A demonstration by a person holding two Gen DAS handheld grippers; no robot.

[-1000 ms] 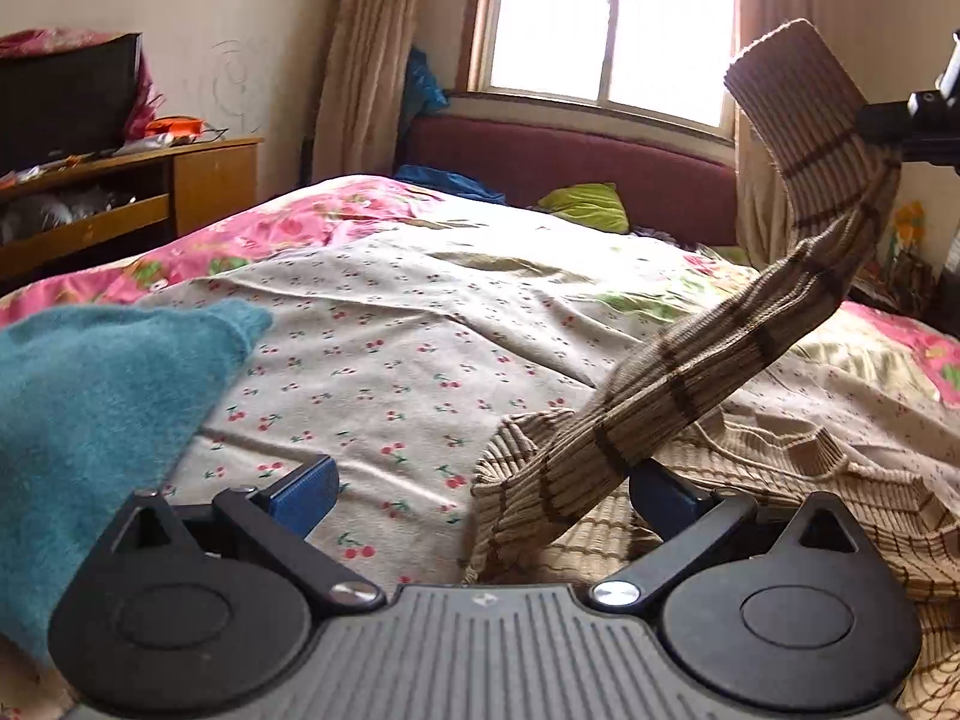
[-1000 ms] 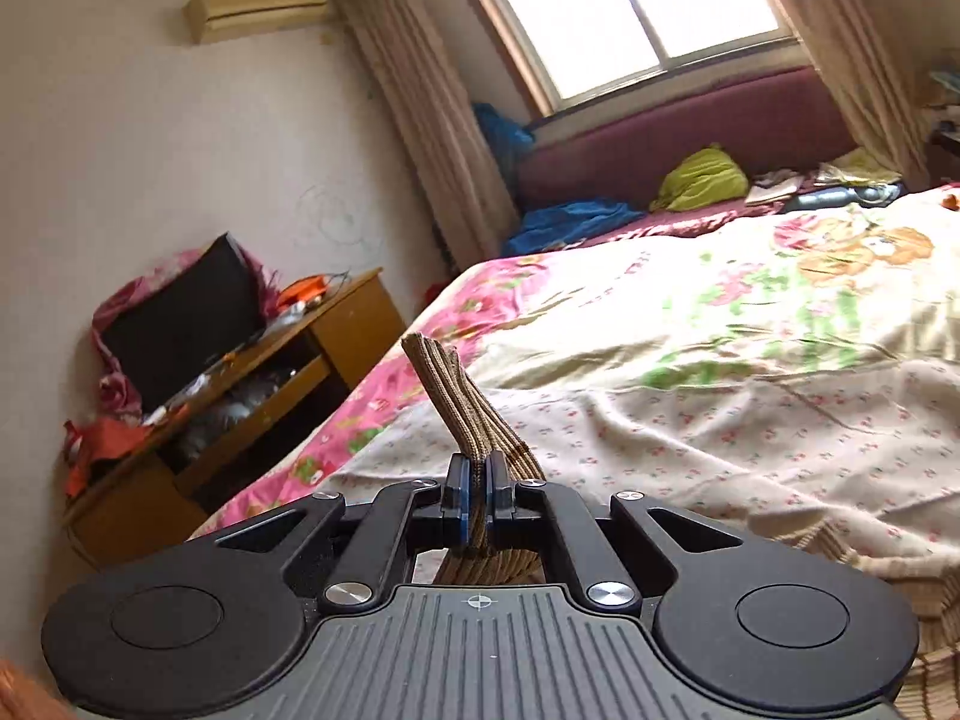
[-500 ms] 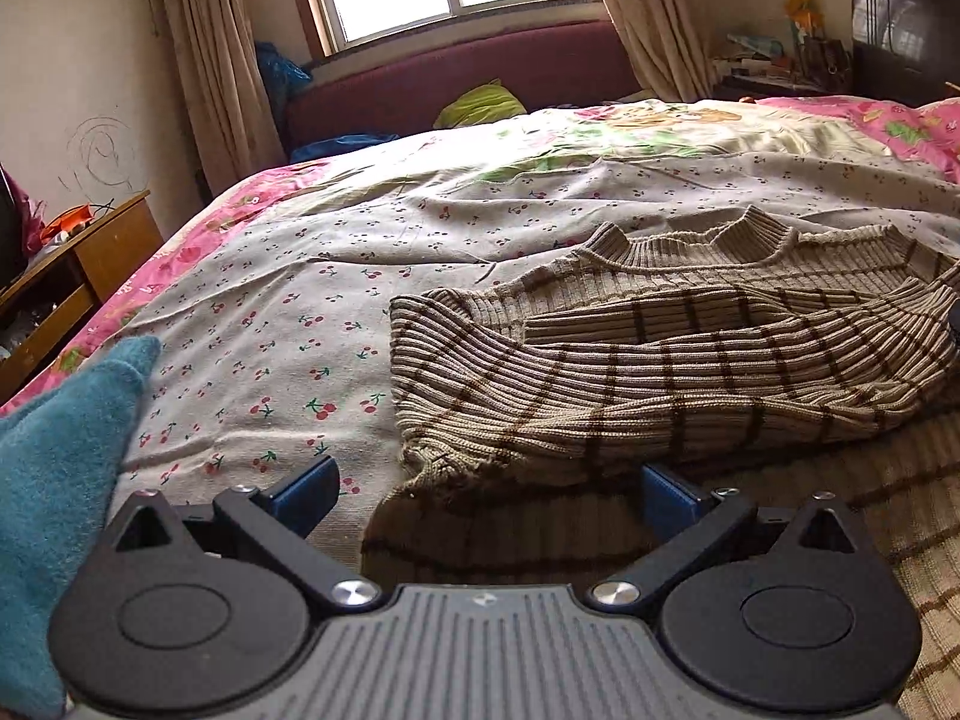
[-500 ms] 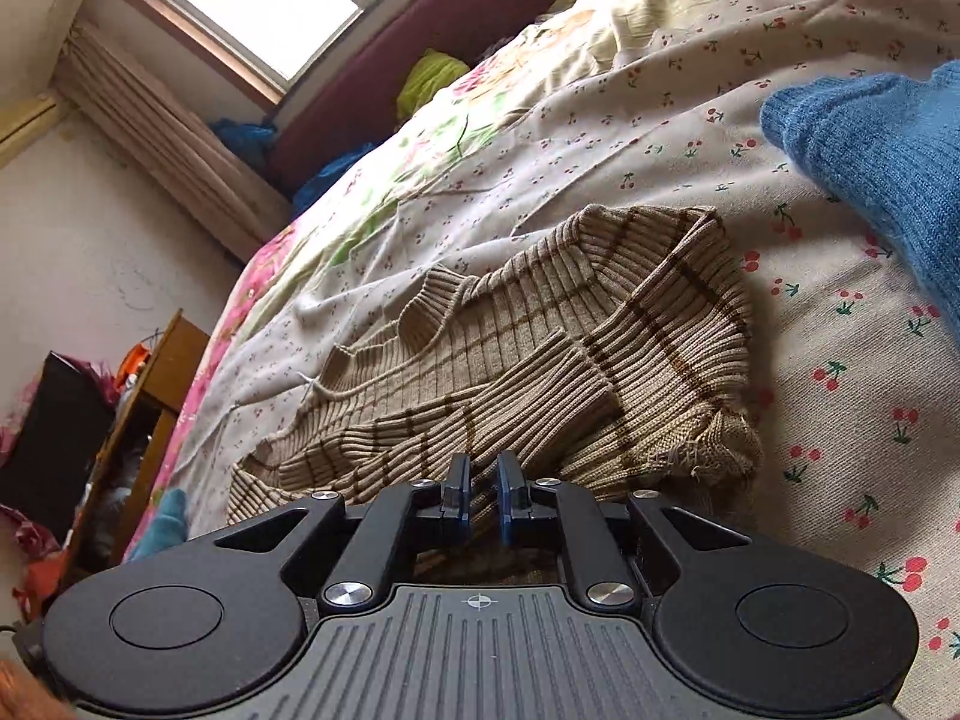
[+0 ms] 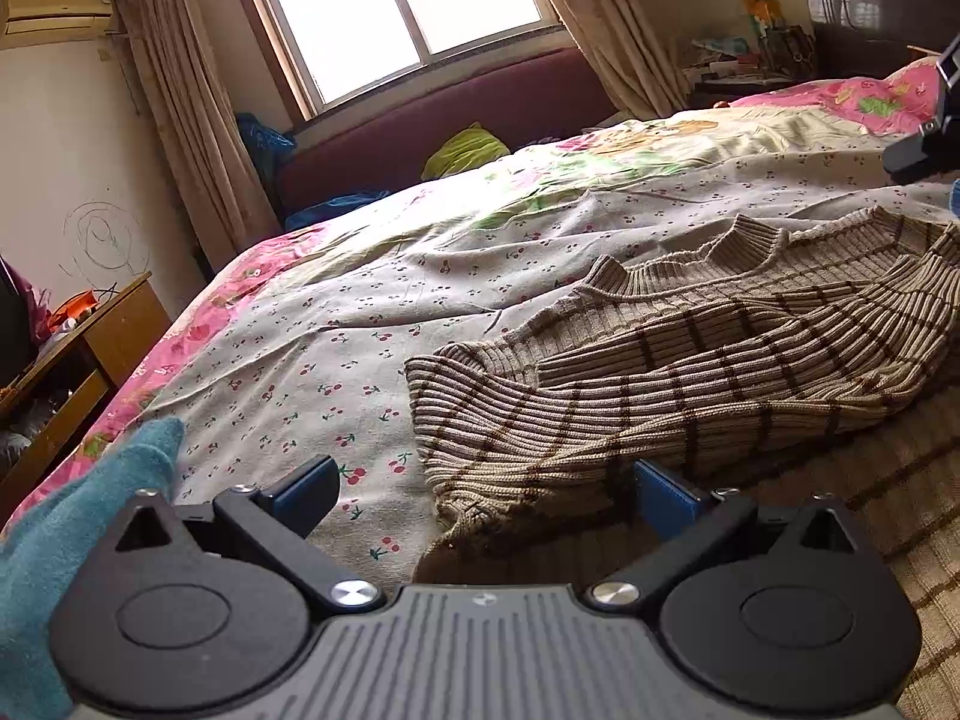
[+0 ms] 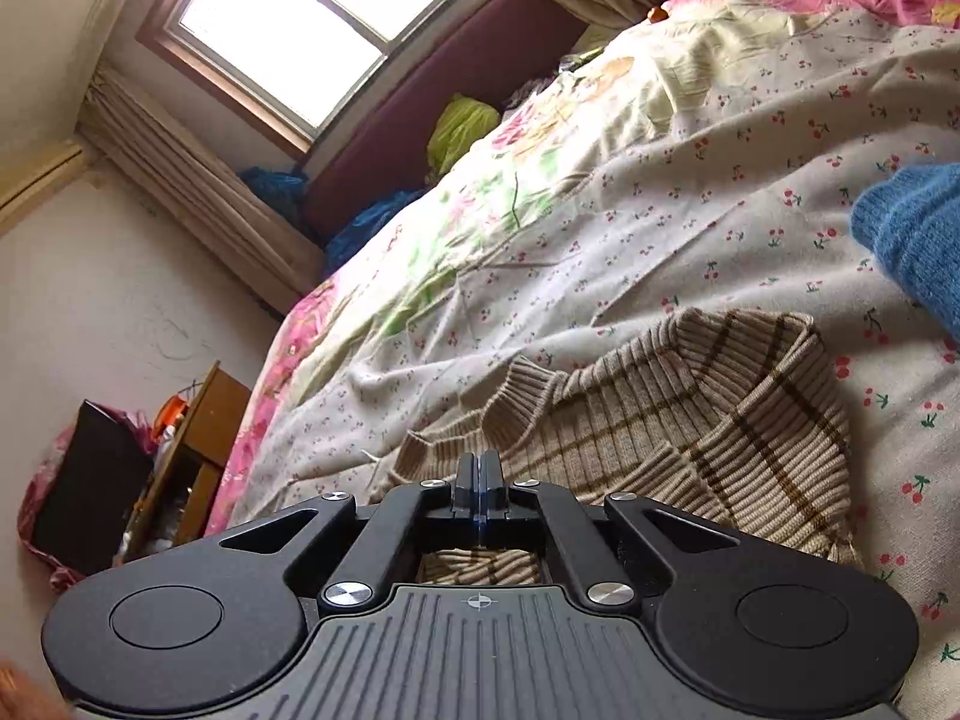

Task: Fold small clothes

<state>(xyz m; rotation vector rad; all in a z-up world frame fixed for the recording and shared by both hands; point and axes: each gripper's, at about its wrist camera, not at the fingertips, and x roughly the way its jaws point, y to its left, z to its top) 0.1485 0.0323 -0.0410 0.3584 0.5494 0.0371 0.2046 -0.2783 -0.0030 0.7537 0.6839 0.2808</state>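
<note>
**Sleeve laid across the sweater, both grippers free of it**

A second ago the right gripper held a sleeve high in the air, pinched between its fingers; the sleeve has since been carried down and laid across the body of the sweater, and the fingers have let go and come together again.

Left wrist view: the left gripper [image 5: 480, 495] hovers low over the near edge of the sweater [image 5: 690, 378], its fingers [image 5: 306, 489] wide apart, holding nothing; the folded edge lies between them but unpressed. The sleeve [image 5: 720, 360] now runs crosswise over the chest, collar toward the window, which suits a fold that narrows the garment. The right gripper's black tip [image 5: 918, 150] shows at the far right edge, above the sweater. A teal cloth [image 5: 78, 528] lies at the near left, probably another item waiting or done.

Right wrist view: the right gripper [image 6: 479, 483] points down over the collar end, its fingers closed on each other with no cloth between them. The folded shoulder forms a neat rounded corner. A blue knit [image 6: 912, 234] lies apart to the right.

The surface is a bed [image 5: 336, 324] under a cherry-print sheet, soft and wrinkled, so folds may not lie crisp. Beyond: a window [image 5: 402, 6] with curtains, a maroon headboard, a wooden desk [image 5: 78, 372] at the left wall.
</note>
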